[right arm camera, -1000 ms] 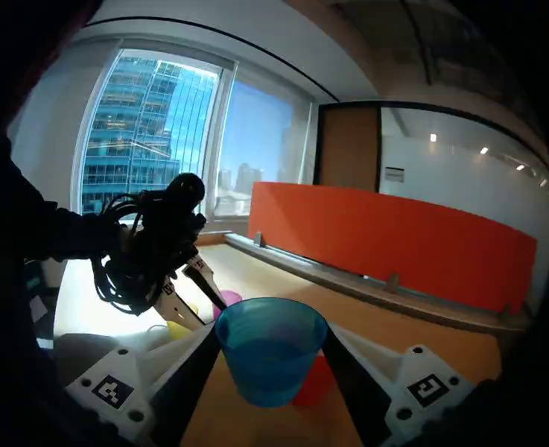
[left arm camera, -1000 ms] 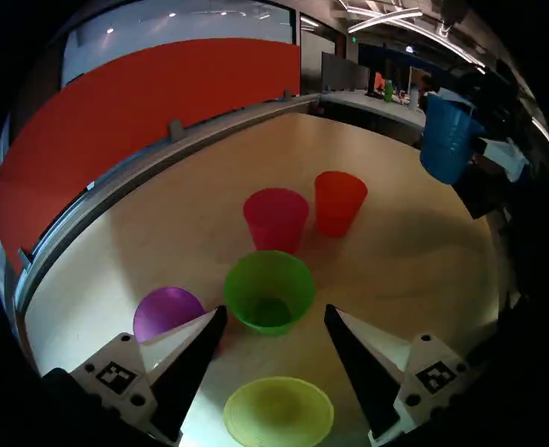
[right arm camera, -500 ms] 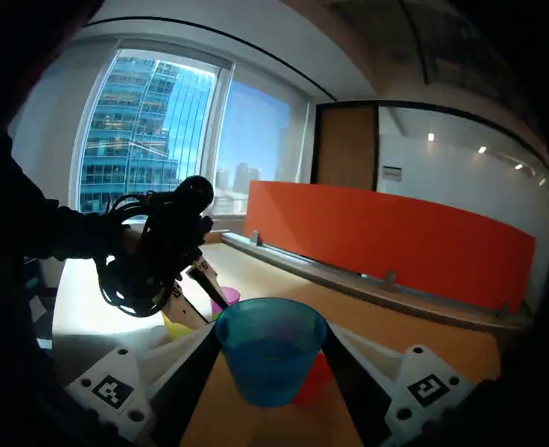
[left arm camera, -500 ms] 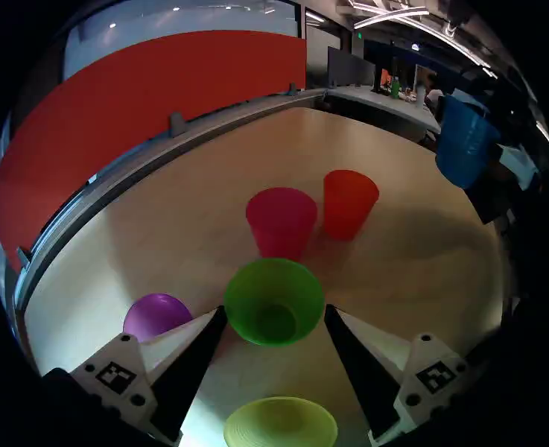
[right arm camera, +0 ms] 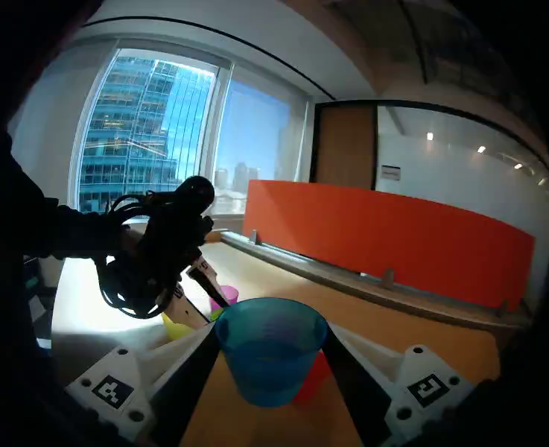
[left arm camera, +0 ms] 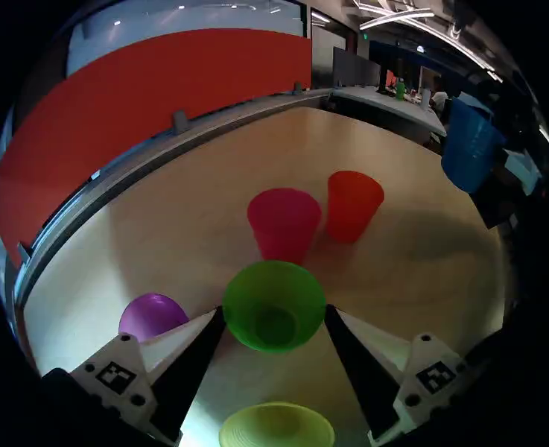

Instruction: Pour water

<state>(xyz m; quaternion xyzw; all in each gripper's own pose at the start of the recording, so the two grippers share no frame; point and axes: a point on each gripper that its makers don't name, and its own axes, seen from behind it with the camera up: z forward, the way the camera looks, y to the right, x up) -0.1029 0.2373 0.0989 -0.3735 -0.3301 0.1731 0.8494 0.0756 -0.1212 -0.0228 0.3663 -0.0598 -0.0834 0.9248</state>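
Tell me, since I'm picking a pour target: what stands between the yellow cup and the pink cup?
The green cup, upright, stands between the yellow cup and the pink cup; the left gripper view shows it.

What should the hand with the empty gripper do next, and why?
Probably close the left gripper on the green cup. Its open fingers flank that cup on the table, while the right gripper holds the blue cup, apparently with water in it, upright and aloft. Steadying the green cup first seems sensible before any pouring.
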